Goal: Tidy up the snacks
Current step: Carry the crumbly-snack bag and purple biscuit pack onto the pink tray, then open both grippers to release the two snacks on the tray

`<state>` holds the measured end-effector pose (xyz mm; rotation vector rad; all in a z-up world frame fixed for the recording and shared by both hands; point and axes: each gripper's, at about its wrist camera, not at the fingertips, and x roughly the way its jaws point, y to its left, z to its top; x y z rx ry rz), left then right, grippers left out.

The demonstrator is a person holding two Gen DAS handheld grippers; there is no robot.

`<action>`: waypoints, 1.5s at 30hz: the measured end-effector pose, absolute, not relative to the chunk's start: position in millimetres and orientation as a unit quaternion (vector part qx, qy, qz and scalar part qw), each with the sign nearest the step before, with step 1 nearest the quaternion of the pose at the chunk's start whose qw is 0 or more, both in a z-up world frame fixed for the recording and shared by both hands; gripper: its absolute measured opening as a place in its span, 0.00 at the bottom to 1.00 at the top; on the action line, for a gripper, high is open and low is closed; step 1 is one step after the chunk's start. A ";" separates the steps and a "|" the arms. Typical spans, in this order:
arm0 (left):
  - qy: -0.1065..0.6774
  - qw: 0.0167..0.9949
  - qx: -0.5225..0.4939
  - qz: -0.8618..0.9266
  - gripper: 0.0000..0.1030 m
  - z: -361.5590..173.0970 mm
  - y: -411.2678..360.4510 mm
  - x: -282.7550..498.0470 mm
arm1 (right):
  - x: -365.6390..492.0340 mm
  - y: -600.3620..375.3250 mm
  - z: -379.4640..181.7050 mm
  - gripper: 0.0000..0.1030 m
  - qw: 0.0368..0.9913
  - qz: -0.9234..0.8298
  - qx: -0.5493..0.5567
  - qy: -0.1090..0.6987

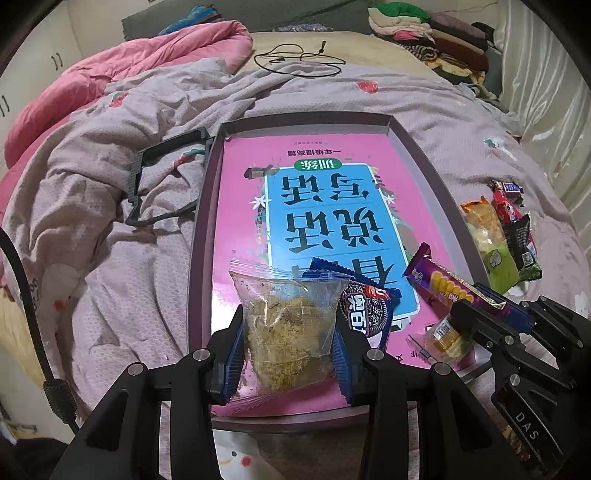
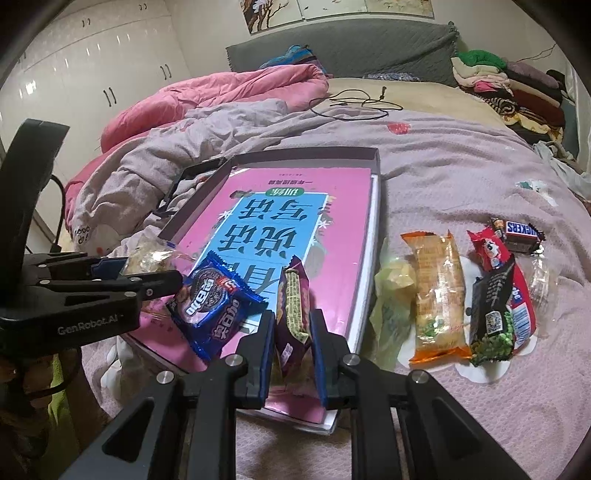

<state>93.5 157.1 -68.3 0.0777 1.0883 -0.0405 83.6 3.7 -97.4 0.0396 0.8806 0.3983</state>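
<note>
A shallow dark box [image 1: 413, 155] [image 2: 376, 162] lined with a pink and blue book lies on the bed. My left gripper [image 1: 290, 332] is shut on a clear bag of yellow-brown crumbly snack [image 1: 288, 325] over the box's near end; it also shows in the right wrist view [image 2: 147, 260]. A blue Oreo packet [image 1: 369, 310] [image 2: 214, 299] lies in the box beside it. My right gripper [image 2: 291, 321] is shut on a purple snack bar [image 2: 293, 310] [image 1: 443, 286] above the box's near right part.
Several more snacks lie on the lilac quilt right of the box: an orange packet [image 2: 437, 295], a black and green one [image 2: 493, 314], a red one [image 2: 491, 247], a Snickers bar [image 2: 521, 230]. A black frame [image 1: 162, 181] lies left of the box. Folded clothes [image 1: 436, 33] are stacked far right.
</note>
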 end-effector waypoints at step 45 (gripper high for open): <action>0.515 0.856 0.038 -0.020 0.64 -60.7 152.9 95.7 | 77.7 -10.3 -87.8 0.41 0.889 0.186 0.038 0.417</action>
